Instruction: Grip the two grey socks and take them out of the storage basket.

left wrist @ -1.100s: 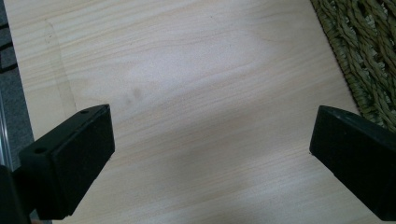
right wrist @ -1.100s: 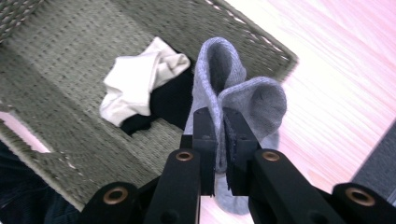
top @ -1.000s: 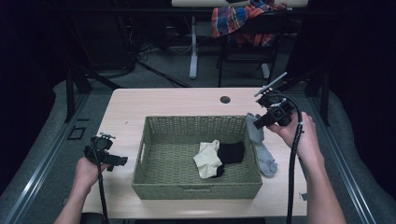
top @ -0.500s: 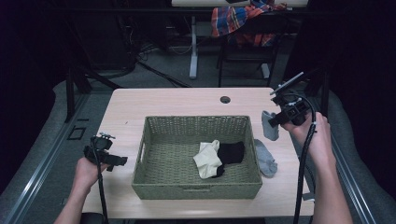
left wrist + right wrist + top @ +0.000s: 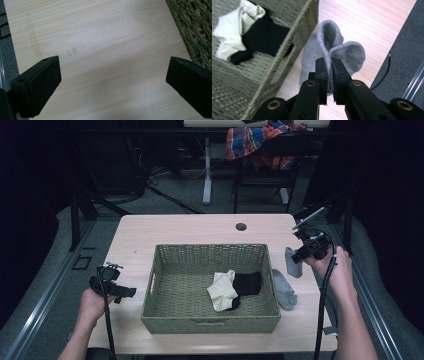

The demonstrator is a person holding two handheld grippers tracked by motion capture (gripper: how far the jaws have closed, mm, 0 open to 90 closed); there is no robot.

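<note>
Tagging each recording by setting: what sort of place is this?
Probably a lab or studio recording bay: a pale wooden table with a woven green basket, dark surroundings, loose floor cables and metal stand legs behind.

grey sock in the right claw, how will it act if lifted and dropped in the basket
Probably floppy: the grey sock folds and droops around the shut right claw. Likely light, since a small pinch holds it. It should land limp in the basket, not roll, much like the crumpled cream sock.
</note>
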